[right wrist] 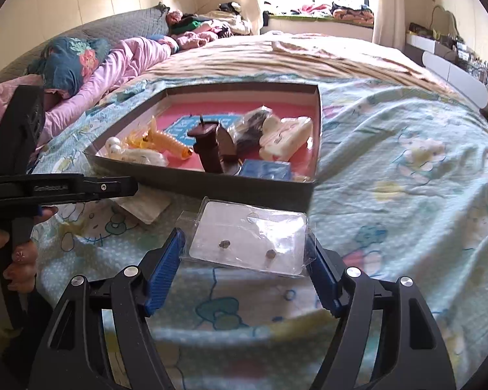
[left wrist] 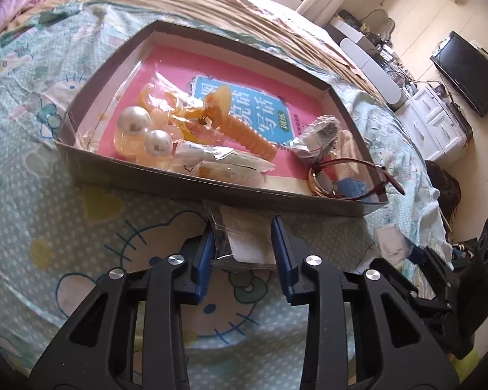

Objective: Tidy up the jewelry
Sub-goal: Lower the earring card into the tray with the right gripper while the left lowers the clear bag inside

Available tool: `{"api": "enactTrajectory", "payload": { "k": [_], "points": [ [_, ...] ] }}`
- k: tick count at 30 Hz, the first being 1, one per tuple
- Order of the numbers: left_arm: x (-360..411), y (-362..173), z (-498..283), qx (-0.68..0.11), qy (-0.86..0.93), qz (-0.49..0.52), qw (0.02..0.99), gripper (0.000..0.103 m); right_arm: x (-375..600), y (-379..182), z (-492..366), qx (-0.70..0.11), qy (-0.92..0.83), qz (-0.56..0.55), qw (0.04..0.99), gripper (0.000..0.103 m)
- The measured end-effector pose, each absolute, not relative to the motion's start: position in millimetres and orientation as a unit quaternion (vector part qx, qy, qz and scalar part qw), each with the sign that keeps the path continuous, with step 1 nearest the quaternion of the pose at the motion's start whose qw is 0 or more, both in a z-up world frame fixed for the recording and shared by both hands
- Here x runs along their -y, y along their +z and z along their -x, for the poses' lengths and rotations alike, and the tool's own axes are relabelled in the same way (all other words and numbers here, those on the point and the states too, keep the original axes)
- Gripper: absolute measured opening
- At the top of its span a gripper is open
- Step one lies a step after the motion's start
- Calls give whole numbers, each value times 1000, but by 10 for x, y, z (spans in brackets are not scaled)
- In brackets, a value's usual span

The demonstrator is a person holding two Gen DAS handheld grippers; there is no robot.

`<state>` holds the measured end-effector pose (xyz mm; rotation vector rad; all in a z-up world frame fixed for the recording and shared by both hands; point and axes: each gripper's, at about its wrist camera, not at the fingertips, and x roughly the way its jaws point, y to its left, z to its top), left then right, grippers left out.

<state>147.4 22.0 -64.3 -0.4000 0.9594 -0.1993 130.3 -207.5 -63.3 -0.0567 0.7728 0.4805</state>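
A shallow cardboard box (left wrist: 211, 191) (right wrist: 211, 190) lies on the bed, lined in pink. It holds pearl pieces (left wrist: 135, 122), an orange beaded piece (left wrist: 250, 136), a gold ring (left wrist: 320, 182) and bagged items. Just in front of it, my left gripper (left wrist: 243, 230) is shut on a small clear packet with a white card (left wrist: 247, 247). My right gripper (right wrist: 245, 247) is shut on a wider clear packet whose white card carries two small studs (right wrist: 260, 224); its plastic edges touch both pads. The left gripper's black body (right wrist: 65, 188) and a hand (right wrist: 19, 253) show at the left of the right wrist view.
A cartoon-cat bedspread (right wrist: 406, 178) covers the bed. A pink quilt and pillows (right wrist: 120, 61) lie at the far left. In the left wrist view, a white dresser (left wrist: 436, 123) and a dark screen (left wrist: 468, 71) stand beyond the bed's right edge.
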Motion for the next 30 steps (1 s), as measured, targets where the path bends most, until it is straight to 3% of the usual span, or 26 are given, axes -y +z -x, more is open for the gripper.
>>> {"api": "enactTrajectory", "payload": {
  "k": [10,17,30],
  "points": [
    [-394,-204,-1222,-406,-102,196,887,8,2073,-321,-1107,-340,261,32,903,71],
    [-614,150,-1131,-356,-97,214,904,7,2005,-127,-1112,-318,266,38,909,71],
    [-849,285,-1182,-329,-71,226,914,7,1834,112,-1308,-286,274,41,917,71]
  ]
}}
